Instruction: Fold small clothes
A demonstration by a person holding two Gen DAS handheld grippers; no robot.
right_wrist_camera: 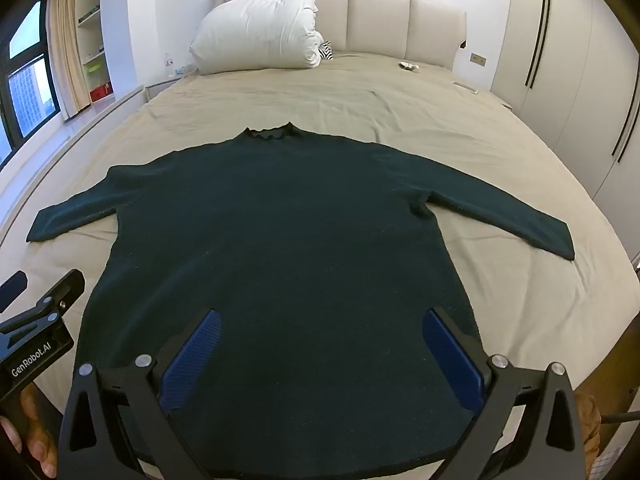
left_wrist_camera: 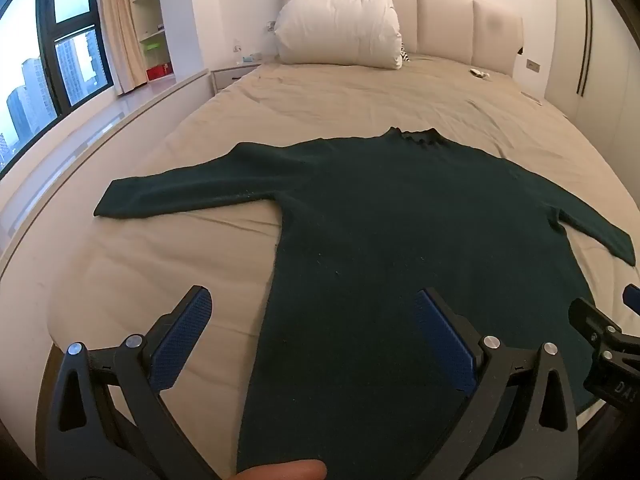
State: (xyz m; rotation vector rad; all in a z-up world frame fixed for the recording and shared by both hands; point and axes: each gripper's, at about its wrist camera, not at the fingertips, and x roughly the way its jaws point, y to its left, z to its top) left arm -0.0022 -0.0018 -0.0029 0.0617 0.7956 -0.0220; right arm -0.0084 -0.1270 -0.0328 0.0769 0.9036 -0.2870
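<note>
1. A dark green sweater (right_wrist_camera: 280, 248) lies flat on the beige bed sheet (right_wrist_camera: 400, 120), collar toward the headboard (right_wrist_camera: 376, 20), both sleeves spread out to the sides and the hem at the near edge of the bed.
2. The left gripper (left_wrist_camera: 312, 328) points down at a slant over the sweater's left side near the hem. Its jaws stand wide apart with nothing between them; one blue pad is over the bare sheet, the other over the knit. A fingertip (left_wrist_camera: 284, 470) shows at the bottom edge of that view.
3. The right gripper (right_wrist_camera: 320, 344) tilts down over the middle of the lower body of the sweater, jaws equally wide apart, clear of the fabric and holding nothing.
4. In the right wrist view a hand (right_wrist_camera: 24, 432) grips the left tool's handle.
5. A white pillow (right_wrist_camera: 260, 32) rests against the headboard, well apart from the sweater.
</note>
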